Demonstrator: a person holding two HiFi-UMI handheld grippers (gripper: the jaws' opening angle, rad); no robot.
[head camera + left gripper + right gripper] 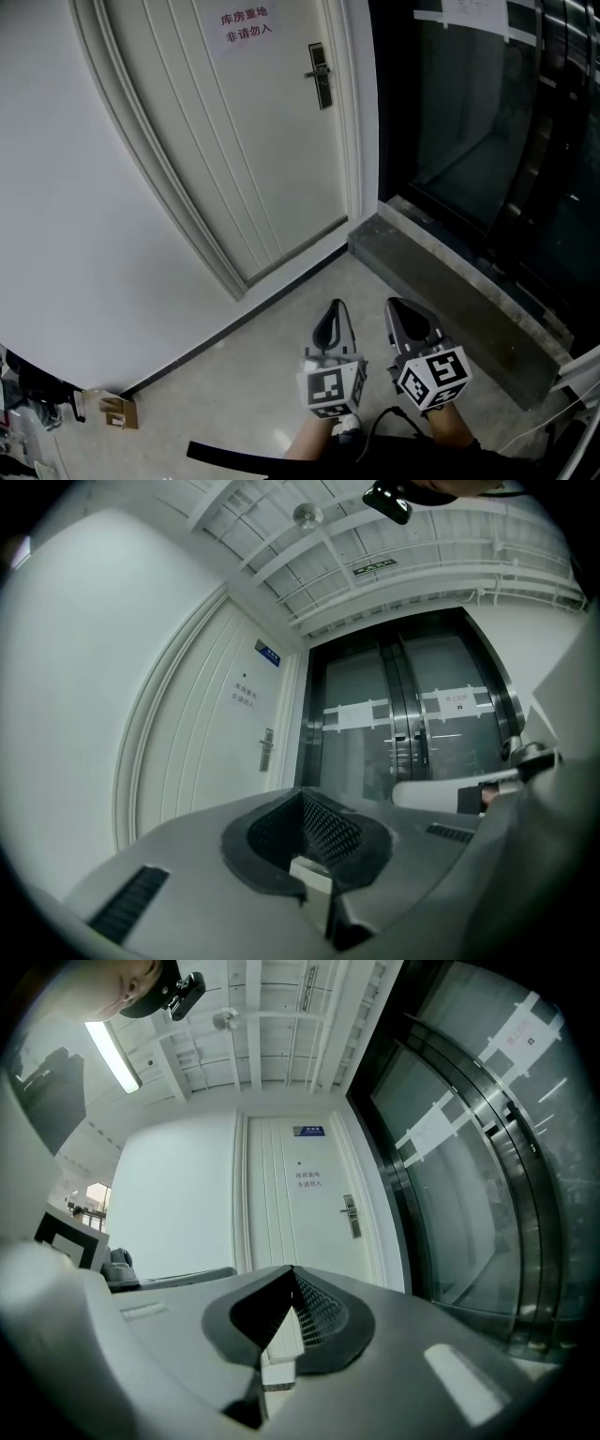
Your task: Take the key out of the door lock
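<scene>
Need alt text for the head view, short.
Grey hand-held left gripper and right gripper, jaws shut and empty, point from low in frame toward a closed white panelled door. Its dark metal lever-handle lock plate sits upper right; any key is too small to see.

White door (253, 141) occupies 11 to 12 o'clock, closed, with a paper notice (246, 30) near its top. Door lock (321, 75), a dark plate with a lever handle, sits at the door's 1 o'clock edge; whether a key sits in it is too small to tell. Dark glazing (487, 112) fills 2 o'clock, above a grey stone sill (450, 281). At 6 o'clock, left claw (336, 306) and right claw (394, 303) hang side by side over the pale floor (253, 366), well short of the door, tips closed. A small cardboard box (117, 411) lies at 8 o'clock.
</scene>
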